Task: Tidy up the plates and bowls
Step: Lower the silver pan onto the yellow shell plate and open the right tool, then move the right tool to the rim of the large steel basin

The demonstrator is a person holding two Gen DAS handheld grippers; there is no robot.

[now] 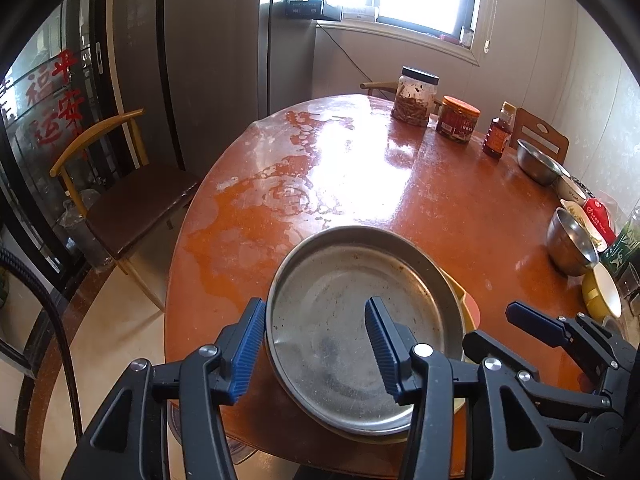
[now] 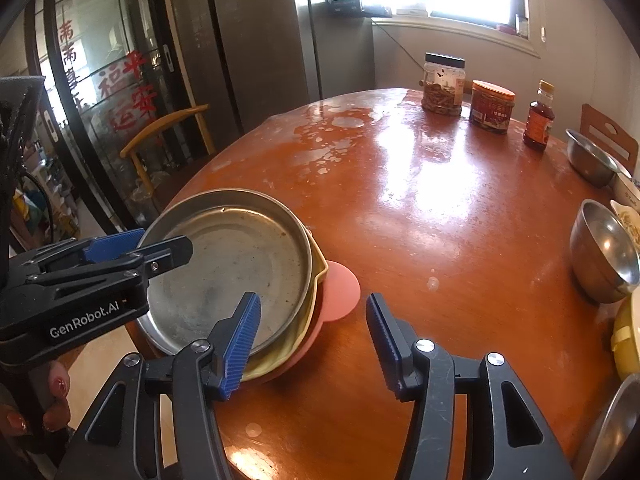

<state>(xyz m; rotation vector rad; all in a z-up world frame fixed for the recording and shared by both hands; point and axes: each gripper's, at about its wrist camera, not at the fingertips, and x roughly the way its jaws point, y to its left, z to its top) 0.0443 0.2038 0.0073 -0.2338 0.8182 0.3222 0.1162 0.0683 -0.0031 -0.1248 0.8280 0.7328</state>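
Note:
A round steel plate (image 1: 352, 320) (image 2: 228, 272) lies on top of a yellow dish (image 2: 308, 316) and a pink plate (image 2: 340, 288) at the near edge of the round red-brown table (image 1: 440, 200). My left gripper (image 1: 316, 344) is open, its jaws straddling the steel plate's near-left rim; it shows from the side in the right wrist view (image 2: 156, 248). My right gripper (image 2: 312, 340) is open and empty, just right of the stack, above bare table; it also shows in the left wrist view (image 1: 532, 324). Steel bowls (image 1: 568, 246) (image 2: 600, 252) and a yellow bowl (image 1: 600, 296) stand at the right.
Two jars (image 1: 416, 96) (image 1: 456, 120) and a sauce bottle (image 1: 498, 132) stand at the table's far side. Another steel bowl (image 1: 538, 162) and small white bowls (image 1: 570, 192) sit far right. A wooden chair (image 1: 120, 184) stands left of the table, by glass doors.

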